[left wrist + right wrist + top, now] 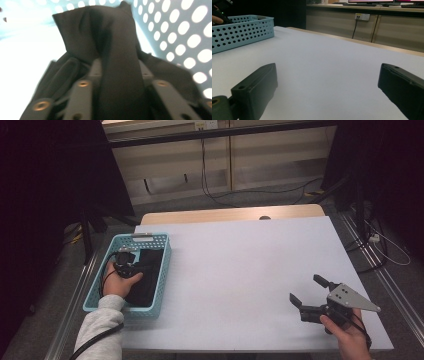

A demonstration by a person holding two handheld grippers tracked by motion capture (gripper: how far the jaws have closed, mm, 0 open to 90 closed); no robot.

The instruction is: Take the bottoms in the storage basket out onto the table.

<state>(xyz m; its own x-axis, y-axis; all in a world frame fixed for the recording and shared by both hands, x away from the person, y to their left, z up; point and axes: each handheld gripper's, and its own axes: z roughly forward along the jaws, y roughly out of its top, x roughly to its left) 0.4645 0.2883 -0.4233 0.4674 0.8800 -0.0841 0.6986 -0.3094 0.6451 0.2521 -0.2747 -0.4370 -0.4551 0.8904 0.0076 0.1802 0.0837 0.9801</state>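
A: Far left, the left gripper point(126, 266) is down in the blue basket point(96, 287), jaws pinched on a fold of the black cloth point(117, 57) lying there. The pick-up is in hand, I judge; the blur hides how firm the bite is.

B: Next a straight lift, clearing the perforated wall close beside it.

A: The white table point(240, 270) is bare. Far right, the right gripper point(309, 293) hovers near the front edge, jaws apart, nothing between.

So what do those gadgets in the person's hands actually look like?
Both are black, two-jawed tools. The right gripper carries a grey three-cornered plate dotted with small holes. A black cable trails from the left gripper along a light grey sleeve.
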